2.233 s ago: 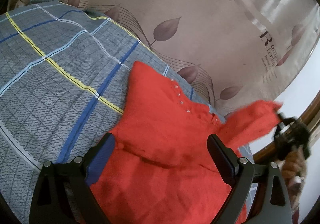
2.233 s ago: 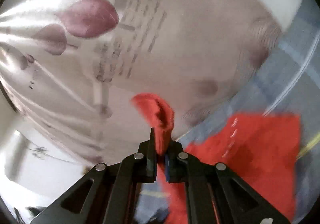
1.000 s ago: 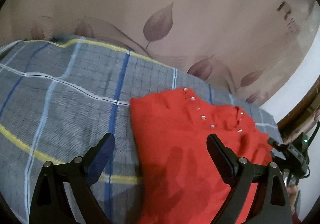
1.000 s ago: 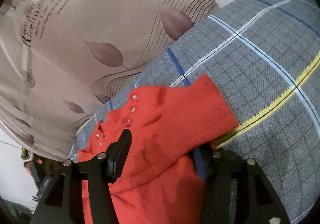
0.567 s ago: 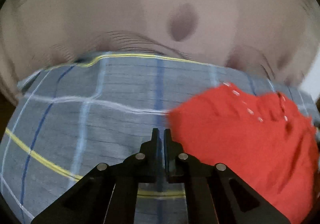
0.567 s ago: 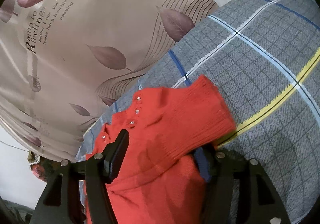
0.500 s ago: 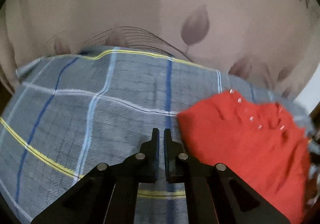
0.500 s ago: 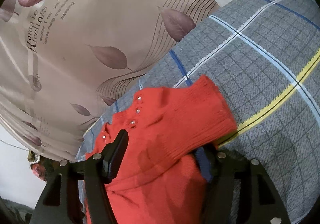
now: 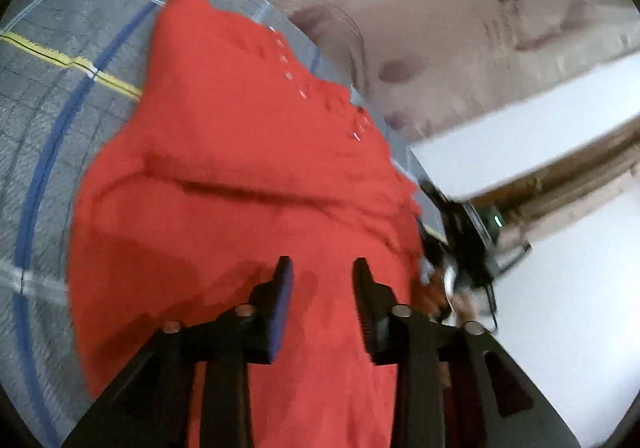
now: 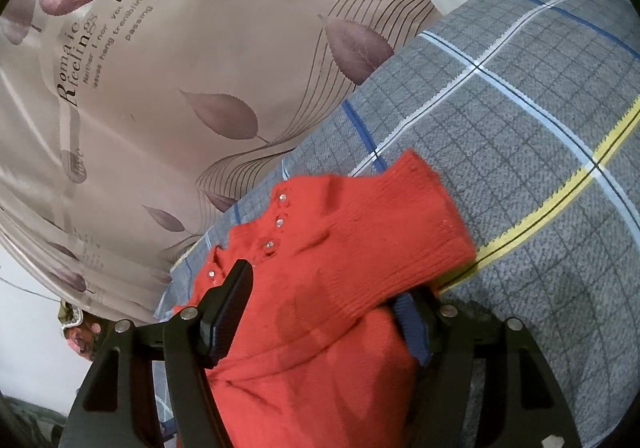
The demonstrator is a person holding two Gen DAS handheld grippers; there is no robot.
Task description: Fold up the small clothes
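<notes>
A small red knitted sweater (image 9: 240,176) with a row of shiny buttons lies on a grey plaid bed cover (image 9: 48,96). My left gripper (image 9: 322,262) hovers over the sweater's lower body. Its jaws are opening, with only the knit beneath them and nothing pinched. In the right wrist view one sleeve (image 10: 400,232) lies folded across the sweater's (image 10: 312,348) chest. My right gripper (image 10: 324,284) stands open astride that sleeve, and the cuff side hides part of its right finger. The pads press on nothing. The right gripper (image 9: 464,248) also shows at the sweater's right edge.
A beige curtain (image 10: 200,68) with leaf prints and lettering hangs right behind the bed. The plaid cover (image 10: 540,108) stretches past the sweater on the cuff side. A white wall and a wooden frame (image 9: 560,176) lie beyond the bed's edge.
My left gripper swung from the bare plaid cover back over the sweater, and its jaws went from shut to apart. The right gripper stayed put; the sleeve it held up earlier now lies on the sweater.
</notes>
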